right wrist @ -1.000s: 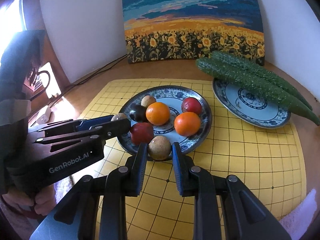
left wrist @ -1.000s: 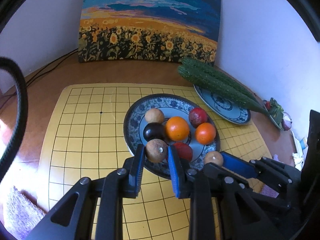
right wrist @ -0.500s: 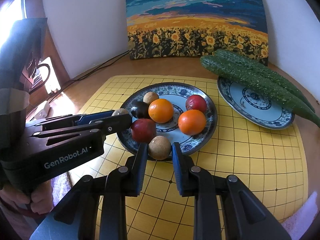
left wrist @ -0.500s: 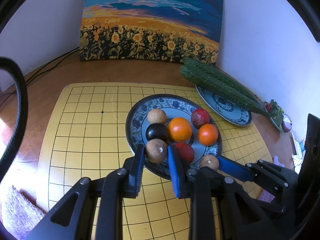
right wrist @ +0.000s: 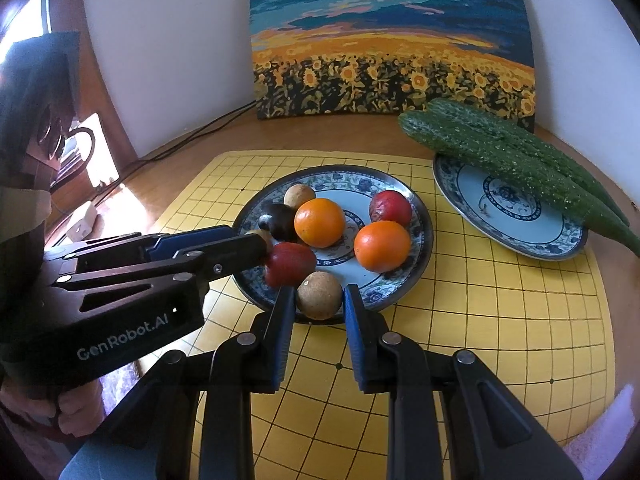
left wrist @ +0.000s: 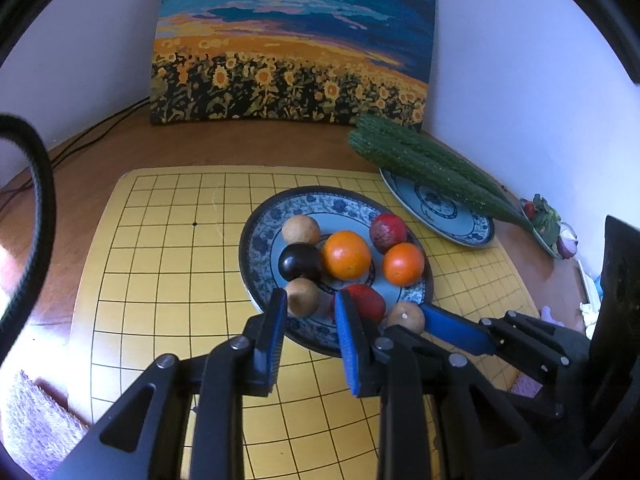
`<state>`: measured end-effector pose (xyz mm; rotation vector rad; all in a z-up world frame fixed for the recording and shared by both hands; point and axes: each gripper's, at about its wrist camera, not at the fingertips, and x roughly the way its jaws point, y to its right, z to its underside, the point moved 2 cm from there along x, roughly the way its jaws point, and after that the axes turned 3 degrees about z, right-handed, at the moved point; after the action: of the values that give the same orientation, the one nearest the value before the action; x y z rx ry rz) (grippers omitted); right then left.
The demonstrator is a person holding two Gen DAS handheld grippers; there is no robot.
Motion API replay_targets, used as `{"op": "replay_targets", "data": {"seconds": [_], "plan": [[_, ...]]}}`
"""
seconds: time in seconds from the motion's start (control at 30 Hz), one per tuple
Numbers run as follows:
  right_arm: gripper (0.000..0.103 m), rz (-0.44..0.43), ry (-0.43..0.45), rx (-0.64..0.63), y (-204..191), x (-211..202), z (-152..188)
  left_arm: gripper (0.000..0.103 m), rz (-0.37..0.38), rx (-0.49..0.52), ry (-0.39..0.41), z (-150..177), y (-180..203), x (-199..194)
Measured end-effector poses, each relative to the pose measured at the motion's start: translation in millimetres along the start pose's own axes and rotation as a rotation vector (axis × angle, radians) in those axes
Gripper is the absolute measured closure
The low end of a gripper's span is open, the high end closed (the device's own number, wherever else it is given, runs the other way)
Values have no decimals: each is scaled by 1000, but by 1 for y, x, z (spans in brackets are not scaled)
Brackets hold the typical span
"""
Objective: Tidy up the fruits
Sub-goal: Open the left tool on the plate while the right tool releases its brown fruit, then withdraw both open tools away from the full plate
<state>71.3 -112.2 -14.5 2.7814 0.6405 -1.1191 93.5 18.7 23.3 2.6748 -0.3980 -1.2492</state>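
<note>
A blue patterned plate (left wrist: 264, 232) (right wrist: 420, 216) on the yellow grid mat holds two oranges (left wrist: 346, 254) (right wrist: 382, 246), two dark red fruits (left wrist: 387, 233) (right wrist: 289, 263), a black plum (left wrist: 299, 261) and three tan round fruits. My left gripper (left wrist: 308, 300) is open, its jaws either side of a tan fruit (left wrist: 302, 297) resting at the plate's near edge. My right gripper (right wrist: 319, 294) is open, its jaws either side of another tan fruit (right wrist: 319, 295) on the plate's near rim.
A second patterned plate (right wrist: 516, 216) at the right carries two large cucumbers (right wrist: 500, 152). A sunflower painting (left wrist: 292, 44) leans on the wall behind. Cables lie at the left on the wooden table. A purple cloth (left wrist: 36, 424) lies at the mat's near left corner.
Both grippers' jaws have widened, letting go of the tan fruits, which now sit on the plate. Both grippers have pulled back slightly.
</note>
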Motion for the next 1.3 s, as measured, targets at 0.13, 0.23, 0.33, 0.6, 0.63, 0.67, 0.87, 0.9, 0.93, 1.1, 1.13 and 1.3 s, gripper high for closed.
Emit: {"op": "replay_targets", "data": {"seconds": [0.13, 0.23, 0.33, 0.6, 0.63, 0.67, 0.87, 0.9, 0.93, 1.1, 1.13, 1.3], "plan": [[74, 0, -1, -6, -1, 0, 0, 79, -1, 5, -1, 0, 1, -1], [67, 1, 8, 0, -1, -2, -1, 78, -2, 3, -7, -1, 1, -2], [63, 2, 16, 9, 1, -4, -1, 76, -2, 2, -5, -1, 2, -7], [62, -9, 31, 26, 2, -14, 1, 69, -27, 11, 0, 2, 5, -19], [62, -10, 32, 27, 1, -15, 1, 67, -32, 8, -1, 3, 6, -21], [62, -9, 33, 27, 1, -17, 2, 65, -37, 5, 0, 4, 6, -22], [56, 15, 33, 28, 4, -24, 8, 56, -59, -1, 2, 11, 8, -30], [55, 20, 32, 30, 5, -25, 9, 56, -63, 0, 4, 13, 9, -31], [55, 26, 31, 32, 6, -25, 10, 54, -68, -1, 5, 14, 10, -33], [50, 55, 25, 50, 15, -28, 17, 44, -97, -13, 6, 19, 11, -35], [50, 59, 24, 53, 17, -29, 18, 43, -106, -17, 7, 20, 11, -35], [47, 84, 17, 74, 27, -29, 23, 38, -153, -32, -3, 24, 9, -29]]}}
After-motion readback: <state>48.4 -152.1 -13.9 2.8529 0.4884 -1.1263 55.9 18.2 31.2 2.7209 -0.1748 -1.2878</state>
